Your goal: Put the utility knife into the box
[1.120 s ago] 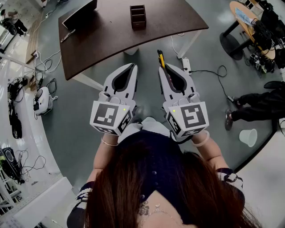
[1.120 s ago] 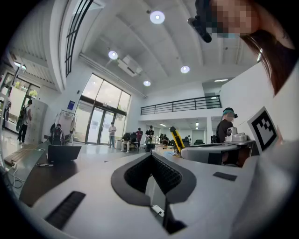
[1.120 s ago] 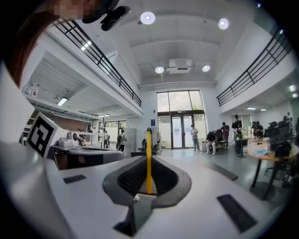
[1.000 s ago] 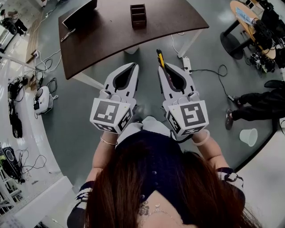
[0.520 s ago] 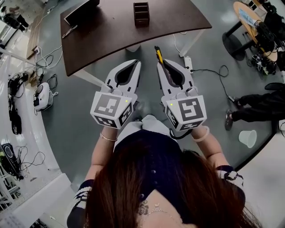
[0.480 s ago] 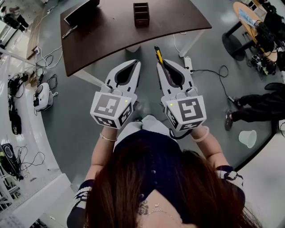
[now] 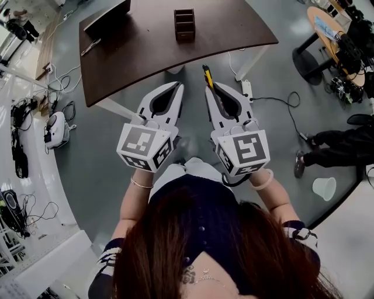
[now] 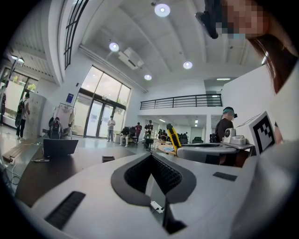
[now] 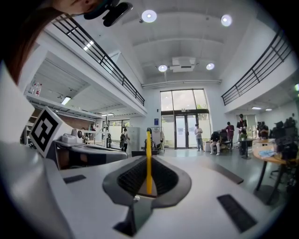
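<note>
My right gripper [image 7: 209,89] is shut on a yellow and black utility knife [image 7: 207,75], which sticks out past the fingertips toward the table. In the right gripper view the knife [image 9: 149,142] stands upright between the closed jaws of the right gripper [image 9: 148,161]. My left gripper [image 7: 177,87] is beside it, shut and holding nothing. The left gripper [image 8: 150,157] also sees the knife [image 8: 173,138] off to its right. The box [image 7: 184,24], a dark wooden organiser with compartments, stands on the far part of the brown table [image 7: 146,52], well ahead of both grippers.
A laptop [image 7: 106,17] and a pen lie at the table's far left. On the grey floor there are a power strip with a cable [image 7: 246,89], a white cup [image 7: 325,188] and a seated person's legs [image 7: 333,149] at the right. Cables and gear lie at the left.
Both grippers have crept slightly forward toward the table's near edge. The knife stays clamped in the right gripper. The left stays shut and empty.
</note>
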Available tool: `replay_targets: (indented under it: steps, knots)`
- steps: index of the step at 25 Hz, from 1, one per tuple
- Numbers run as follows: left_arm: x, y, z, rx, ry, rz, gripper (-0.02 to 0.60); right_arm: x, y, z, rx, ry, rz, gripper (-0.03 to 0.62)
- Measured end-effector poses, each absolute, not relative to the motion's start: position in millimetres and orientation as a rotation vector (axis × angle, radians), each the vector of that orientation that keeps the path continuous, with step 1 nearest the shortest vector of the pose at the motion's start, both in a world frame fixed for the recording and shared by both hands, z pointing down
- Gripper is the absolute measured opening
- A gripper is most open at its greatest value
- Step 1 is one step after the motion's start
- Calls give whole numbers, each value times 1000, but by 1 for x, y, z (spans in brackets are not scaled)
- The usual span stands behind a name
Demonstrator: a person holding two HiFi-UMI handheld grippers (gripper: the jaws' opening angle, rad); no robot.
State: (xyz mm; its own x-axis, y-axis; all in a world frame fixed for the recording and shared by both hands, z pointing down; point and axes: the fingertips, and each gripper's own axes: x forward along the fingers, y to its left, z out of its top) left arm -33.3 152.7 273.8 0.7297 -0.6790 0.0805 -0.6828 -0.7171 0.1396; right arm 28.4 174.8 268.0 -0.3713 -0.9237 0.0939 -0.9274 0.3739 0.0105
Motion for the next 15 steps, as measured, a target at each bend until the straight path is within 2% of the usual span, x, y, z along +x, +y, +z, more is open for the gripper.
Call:
replay_targets:
  steps: [15]
  knots:
    - [-31,42,292,2709,-1091,-12,2,32,61,282,1681,-2571,104,37]
